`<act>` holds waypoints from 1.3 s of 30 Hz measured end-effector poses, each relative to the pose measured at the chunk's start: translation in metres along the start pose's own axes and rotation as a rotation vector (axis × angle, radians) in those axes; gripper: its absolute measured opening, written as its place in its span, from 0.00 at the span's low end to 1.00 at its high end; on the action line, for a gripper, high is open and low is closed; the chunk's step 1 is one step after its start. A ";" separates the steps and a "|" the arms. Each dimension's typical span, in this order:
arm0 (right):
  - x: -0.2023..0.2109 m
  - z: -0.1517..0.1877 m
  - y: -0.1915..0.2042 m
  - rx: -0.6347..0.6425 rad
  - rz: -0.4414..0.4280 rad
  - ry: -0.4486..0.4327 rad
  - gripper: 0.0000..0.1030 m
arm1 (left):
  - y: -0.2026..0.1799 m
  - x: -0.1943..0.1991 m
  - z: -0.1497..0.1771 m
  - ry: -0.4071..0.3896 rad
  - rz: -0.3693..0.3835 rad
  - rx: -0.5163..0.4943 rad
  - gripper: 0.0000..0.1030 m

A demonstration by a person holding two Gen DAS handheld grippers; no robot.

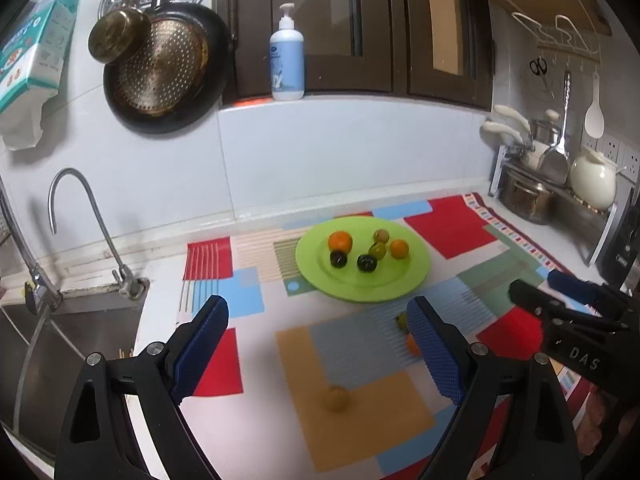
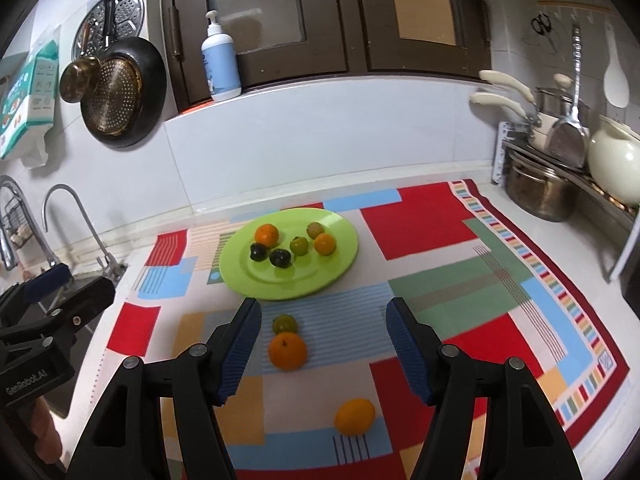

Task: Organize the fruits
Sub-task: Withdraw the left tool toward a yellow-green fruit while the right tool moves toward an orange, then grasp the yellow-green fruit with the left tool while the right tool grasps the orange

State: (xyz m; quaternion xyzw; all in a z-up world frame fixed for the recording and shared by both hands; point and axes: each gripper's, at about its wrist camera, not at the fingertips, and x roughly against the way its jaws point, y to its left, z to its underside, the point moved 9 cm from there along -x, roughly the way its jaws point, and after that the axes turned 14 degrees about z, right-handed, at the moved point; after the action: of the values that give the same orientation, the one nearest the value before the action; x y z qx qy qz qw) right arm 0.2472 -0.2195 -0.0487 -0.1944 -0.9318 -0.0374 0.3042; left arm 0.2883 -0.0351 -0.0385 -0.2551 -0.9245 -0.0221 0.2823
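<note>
Right wrist view first: green plate point(image 2: 288, 276) on the patterned mat point(image 2: 420, 224), already carrying six small fruits — two oranges point(image 2: 267, 235), two dark plums point(image 2: 280, 257), two greenish ones point(image 2: 299, 245). Roughly two thirds done by that count. Left on the mat: a large orange point(image 2: 287, 350) touching a small green fruit point(image 2: 285, 324) just behind it, both close in front of the plate, plus a yellow-orange fruit point(image 2: 354, 416) nearer the camera and well apart from the pair. Three pieces to go, as far as visible.

Right tongs point(image 2: 322, 340) standing partly open, nothing gripped; large orange and green fruit lying ahead between the blue pads, untouched. Probably the next pick.

Left wrist view: left tongs point(image 1: 316, 344) spread wide, also holding nothing, aimed at the mat with the yellow-orange fruit point(image 1: 336, 398) blurred between the fingers and below them.

Fruits on the plate clustered towards its far half, none stacked, near half bare — room enough for the rest. Skins smooth and glossy, shapes round, likely to roll if set down carelessly. Desk point(image 2: 500, 204) beyond the mat holding pots at the right.
</note>
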 end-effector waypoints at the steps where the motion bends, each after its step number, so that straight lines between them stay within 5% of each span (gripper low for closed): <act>1: 0.001 0.002 -0.001 -0.002 0.015 -0.004 0.64 | 0.001 0.000 0.004 0.006 0.003 0.003 0.89; 21: -0.019 0.074 -0.003 -0.030 0.098 0.130 0.64 | 0.005 -0.028 0.070 0.146 0.051 0.011 0.88; 34: -0.046 0.105 -0.006 0.000 0.114 0.221 0.63 | 0.005 -0.069 0.104 0.260 0.094 0.057 0.64; 39: -0.054 0.110 -0.004 0.008 0.106 0.240 0.54 | 0.004 -0.080 0.107 0.278 0.103 0.076 0.53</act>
State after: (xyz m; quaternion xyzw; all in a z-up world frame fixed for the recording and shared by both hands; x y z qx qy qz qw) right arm 0.2252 -0.2214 -0.1692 -0.2362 -0.8772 -0.0406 0.4161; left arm 0.2928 -0.0488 -0.1714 -0.2859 -0.8624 -0.0076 0.4176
